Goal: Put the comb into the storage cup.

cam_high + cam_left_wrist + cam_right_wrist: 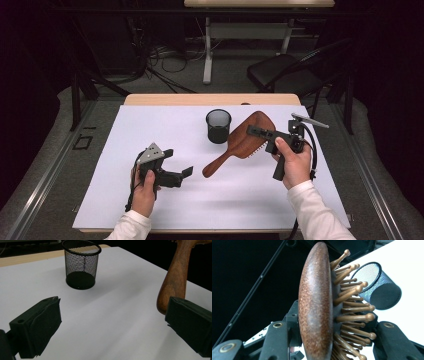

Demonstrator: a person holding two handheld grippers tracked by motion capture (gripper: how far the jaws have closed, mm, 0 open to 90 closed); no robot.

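A wooden paddle hairbrush (245,140) is held by its head in my right gripper (257,132), which is shut on it. In the right gripper view the jaws press the brush (315,302) from its smooth back and its pin side, and the wooden pins face the black mesh cup (379,290). The handle (175,277) slants down toward my left gripper (178,161). That gripper is open over the white mat (150,125), with nothing between its fingers (42,325). The mesh cup (218,126) stands upright just left of the brush head.
The mat covers most of a wooden table (150,99). A dark chair (285,72) and a second table's legs (207,50) stand beyond the far edge, with cables on the floor.
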